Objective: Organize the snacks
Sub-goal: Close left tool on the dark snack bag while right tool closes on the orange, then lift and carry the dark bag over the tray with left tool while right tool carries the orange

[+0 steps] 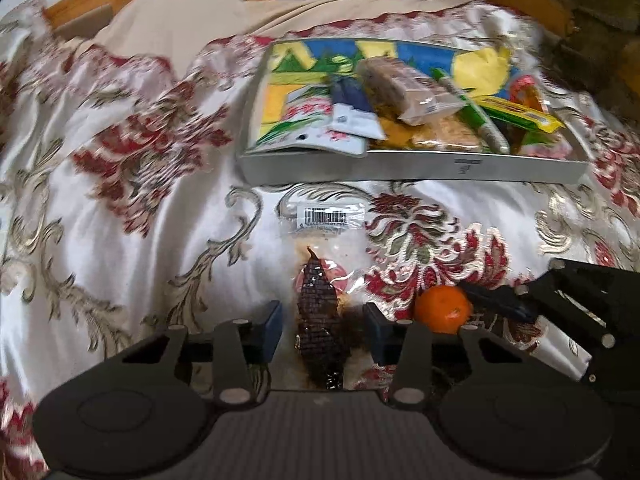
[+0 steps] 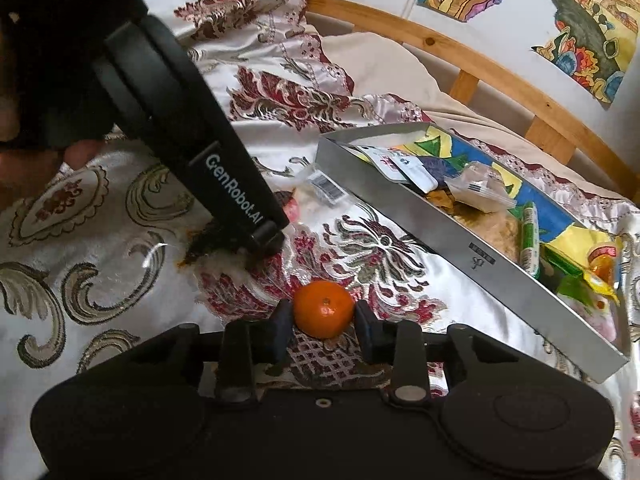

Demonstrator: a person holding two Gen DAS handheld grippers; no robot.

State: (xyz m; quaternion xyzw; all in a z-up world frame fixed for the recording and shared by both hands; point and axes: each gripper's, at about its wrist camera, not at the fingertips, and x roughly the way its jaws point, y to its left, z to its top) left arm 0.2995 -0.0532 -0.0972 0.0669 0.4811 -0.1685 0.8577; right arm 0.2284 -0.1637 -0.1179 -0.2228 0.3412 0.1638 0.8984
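Left wrist: dark snack packet [image 1: 320,320] lengthwise between parted left tongs [image 1: 324,330] (untouched).

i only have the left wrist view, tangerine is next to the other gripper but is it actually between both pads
Observer: Yes. In the right wrist view the tangerine sits between the two pads of the right gripper, and both look to touch its sides.
Operator: is it off the bed yet
Observer: No, it looks to rest on the bedspread, not lifted.
Operator: anything behind my left gripper
Observer: A hand holds the left gripper from behind, at the left edge of the right wrist view.
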